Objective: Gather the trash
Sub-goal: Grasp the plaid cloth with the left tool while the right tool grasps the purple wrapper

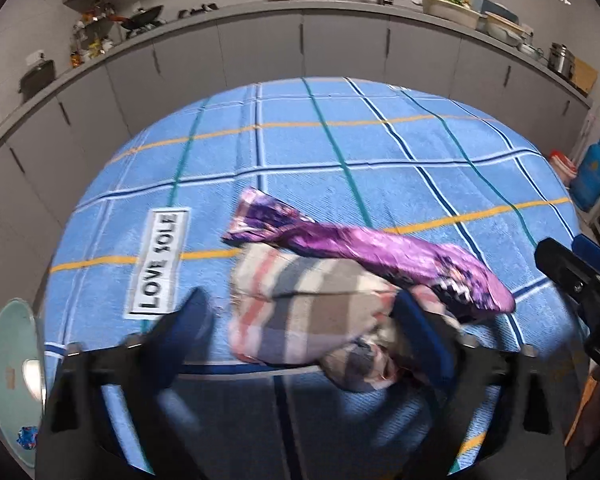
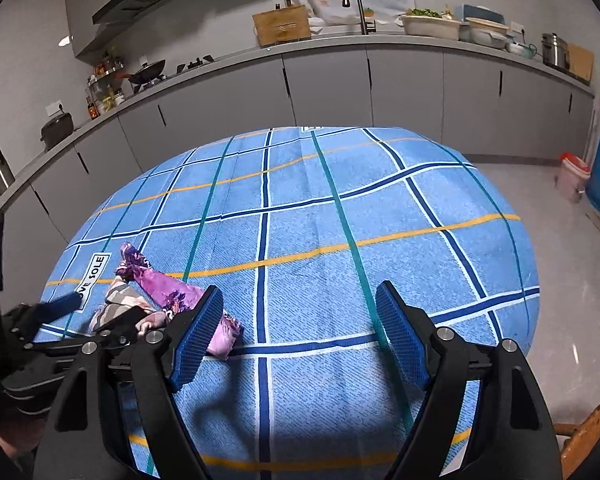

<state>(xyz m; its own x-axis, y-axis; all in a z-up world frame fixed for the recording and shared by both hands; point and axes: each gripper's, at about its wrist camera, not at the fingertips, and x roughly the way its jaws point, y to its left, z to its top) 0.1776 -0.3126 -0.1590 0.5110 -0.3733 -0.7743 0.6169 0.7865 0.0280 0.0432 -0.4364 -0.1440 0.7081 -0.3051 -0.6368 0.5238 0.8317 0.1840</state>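
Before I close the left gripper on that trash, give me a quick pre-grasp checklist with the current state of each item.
1. Left gripper jaws open: ok.
2. Striped wrapper between the left fingers: ok.
3. Pads pressing on it: cannot tell, blurred.
4. Purple wrapper clear of the striped one: not ok, it lies across it.
5. Right gripper open and empty: ok.
6. Right gripper clear of the purple wrapper: not ok, its left finger stands right at its end.
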